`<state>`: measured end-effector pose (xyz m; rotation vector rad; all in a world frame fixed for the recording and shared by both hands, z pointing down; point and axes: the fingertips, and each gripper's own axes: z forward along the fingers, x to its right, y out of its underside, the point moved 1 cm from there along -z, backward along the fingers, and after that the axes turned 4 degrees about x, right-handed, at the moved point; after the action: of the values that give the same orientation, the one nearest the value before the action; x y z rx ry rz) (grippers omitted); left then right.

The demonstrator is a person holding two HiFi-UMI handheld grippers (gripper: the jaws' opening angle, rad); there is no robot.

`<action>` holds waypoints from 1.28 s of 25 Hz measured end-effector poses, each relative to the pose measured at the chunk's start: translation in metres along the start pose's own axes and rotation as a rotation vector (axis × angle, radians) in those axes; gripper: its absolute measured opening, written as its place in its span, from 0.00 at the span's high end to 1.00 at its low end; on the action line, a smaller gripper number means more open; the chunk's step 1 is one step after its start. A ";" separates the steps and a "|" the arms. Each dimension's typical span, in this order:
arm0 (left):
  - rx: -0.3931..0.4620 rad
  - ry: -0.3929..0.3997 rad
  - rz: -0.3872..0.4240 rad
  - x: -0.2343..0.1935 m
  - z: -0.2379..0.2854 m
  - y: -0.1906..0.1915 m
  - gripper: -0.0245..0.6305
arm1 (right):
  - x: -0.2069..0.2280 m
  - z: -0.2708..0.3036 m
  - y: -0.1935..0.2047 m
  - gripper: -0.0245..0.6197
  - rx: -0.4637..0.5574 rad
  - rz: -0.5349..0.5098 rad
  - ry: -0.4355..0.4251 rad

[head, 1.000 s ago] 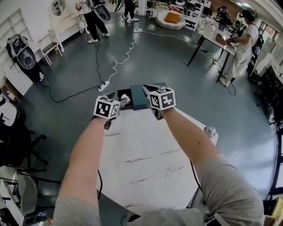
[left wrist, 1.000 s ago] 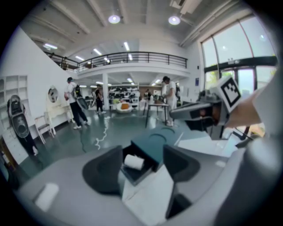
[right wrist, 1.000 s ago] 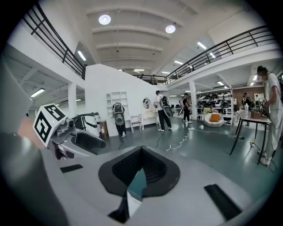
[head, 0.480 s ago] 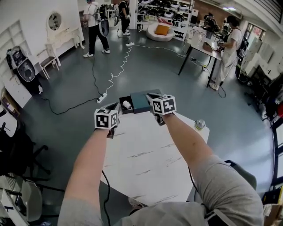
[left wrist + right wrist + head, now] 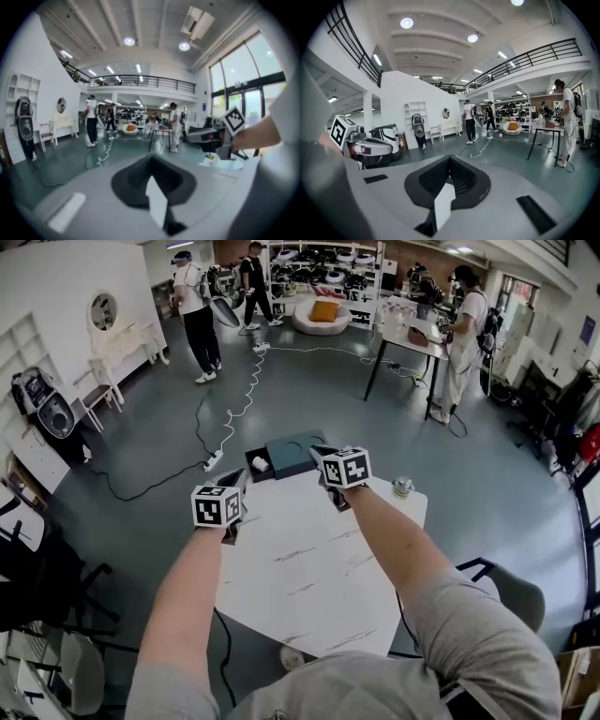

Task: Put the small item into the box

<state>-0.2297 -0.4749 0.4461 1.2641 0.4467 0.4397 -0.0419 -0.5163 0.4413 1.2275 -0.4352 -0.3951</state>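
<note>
The small white item point(image 5: 260, 463) sits inside the open black box point(image 5: 249, 469), just above frame centre at the far edge of the white marbled desk point(image 5: 309, 577), beside a teal lid point(image 5: 292, 452). Left tongs point(image 5: 234, 486) and right tongs point(image 5: 324, 455) hover closed and empty, so the drop looks done.

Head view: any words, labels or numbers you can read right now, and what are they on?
No readable text anywhere.
Left marker cube and right marker cube: black-and-white square patterns only, no letters or digits.
Box: no print can be made out.
</note>
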 end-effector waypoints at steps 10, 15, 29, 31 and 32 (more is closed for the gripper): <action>0.040 -0.096 0.014 0.107 -0.043 -0.023 0.96 | 0.026 -0.109 -0.004 0.95 0.021 -0.031 -0.106; 0.045 -0.130 0.016 0.173 -0.070 -0.023 0.96 | 0.034 -0.173 0.007 0.95 -0.024 -0.085 -0.199; 0.095 -0.141 0.040 0.258 -0.135 -0.020 0.96 | 0.028 -0.263 0.003 0.95 0.022 -0.017 -0.322; 0.099 -0.132 0.030 0.257 -0.144 -0.013 0.96 | 0.019 -0.271 0.012 0.95 0.018 -0.016 -0.325; 0.099 -0.127 0.030 0.255 -0.149 -0.009 0.96 | 0.014 -0.274 0.016 0.95 0.017 -0.018 -0.324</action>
<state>-0.0978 -0.2185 0.3813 1.3880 0.3458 0.3639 0.1132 -0.2969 0.3824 1.1878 -0.7059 -0.6108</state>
